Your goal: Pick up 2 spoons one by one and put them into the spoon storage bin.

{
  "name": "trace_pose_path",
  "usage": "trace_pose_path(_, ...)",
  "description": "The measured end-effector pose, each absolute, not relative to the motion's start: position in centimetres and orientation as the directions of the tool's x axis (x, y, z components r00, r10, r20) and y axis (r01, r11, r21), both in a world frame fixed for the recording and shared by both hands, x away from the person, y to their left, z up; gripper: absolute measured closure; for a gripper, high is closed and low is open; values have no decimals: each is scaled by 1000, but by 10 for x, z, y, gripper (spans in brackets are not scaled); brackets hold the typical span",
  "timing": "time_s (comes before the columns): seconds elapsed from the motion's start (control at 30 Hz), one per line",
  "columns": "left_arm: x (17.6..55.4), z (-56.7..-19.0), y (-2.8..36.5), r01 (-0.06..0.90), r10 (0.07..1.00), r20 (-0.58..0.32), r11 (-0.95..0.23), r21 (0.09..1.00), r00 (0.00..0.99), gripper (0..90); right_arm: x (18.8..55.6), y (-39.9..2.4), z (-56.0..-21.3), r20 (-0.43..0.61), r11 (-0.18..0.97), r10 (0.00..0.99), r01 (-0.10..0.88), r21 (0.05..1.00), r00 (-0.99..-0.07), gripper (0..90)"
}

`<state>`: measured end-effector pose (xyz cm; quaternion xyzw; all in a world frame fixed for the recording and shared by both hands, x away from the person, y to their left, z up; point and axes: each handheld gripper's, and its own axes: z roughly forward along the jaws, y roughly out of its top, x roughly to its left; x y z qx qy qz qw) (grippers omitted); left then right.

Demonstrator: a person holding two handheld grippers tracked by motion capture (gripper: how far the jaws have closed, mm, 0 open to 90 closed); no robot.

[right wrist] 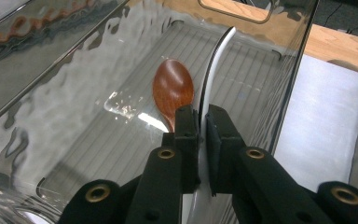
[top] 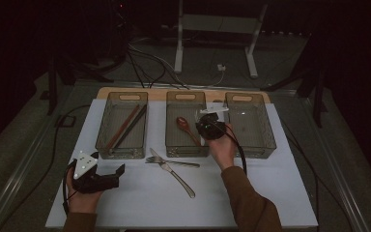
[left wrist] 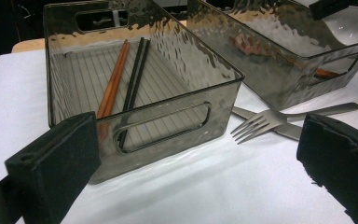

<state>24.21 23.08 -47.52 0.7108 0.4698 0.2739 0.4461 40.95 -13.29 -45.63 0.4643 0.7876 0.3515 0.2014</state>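
**Entry 1. Left claw** (top: 107, 164). Nearest me, low over the white table top (top: 149, 208), with my hand under it. Jaws spread wide, nothing between them. It points at the left bin. Risk: low. A careless sweep could nudge that bin or the fork.

**Entry 2. Fork** (top: 157, 160) **and knife** (top: 178, 176). Loose on the table top and crossed, just in front of the middle bin. Risk: picking up one will likely drag or spin the other, since they overlap.

**Entry 3. Right claw** (right wrist: 198, 119). Above the middle bin, jaws pressed together on a white utensil (right wrist: 214, 70). It is seen edge-on, and I take it for a spoon. The piece is thin and curved and sticks out well beyond the pads. Risk: with so narrow a pinch on a smooth strip, it may swivel or slide out early. Its far end could catch the bin's wall on the way down and shove the light bin.

**Entry 4. Middle bin** (top: 169, 135). Holds a wooden spoon (right wrist: 172, 88), which lies right under the white piece. Risk: a drop from height would land on that spoon and bounce or clatter. Lowering first looks wiser.

**Entry 5. Left bin** (top: 99, 140). Holds chopsticks (top: 125, 126) lying lengthwise, well apart from the work.

**Entry 6. Right bin** (top: 270, 135). Just beside my right hand. Risk: my wrist or the cable could brush it.
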Motion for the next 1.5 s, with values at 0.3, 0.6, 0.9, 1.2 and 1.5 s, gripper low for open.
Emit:
trace_pose_path(0.3, 242, -475, 231, 424, 912, -30, -160, 891, 409, 6, 412, -129, -464, 6, 334, 873, 607, 721, -487, 843)
trace_pose_path(0.6, 242, -475, 231, 424, 912, -32, -159, 891, 408, 6, 413, -129, -466, 28, 346, 856, 612, 711, -517, 576)
trace_pose_path(0.9, 242, -476, 231, 425, 913, -31, -159, 891, 406, 6, 404, -138, -450, 110, 260, 850, 593, 762, -515, 126)
trace_pose_path(1.2, 242, -476, 231, 426, 913, -32, -158, 891, 406, 6, 389, -142, -440, 99, 318, 799, 556, 768, -594, 21)
trace_pose_path(1.5, 242, -476, 230, 427, 913, -34, -158, 890, 407, 6, 375, -142, -434, 94, 363, 747, 522, 772, -658, 9)
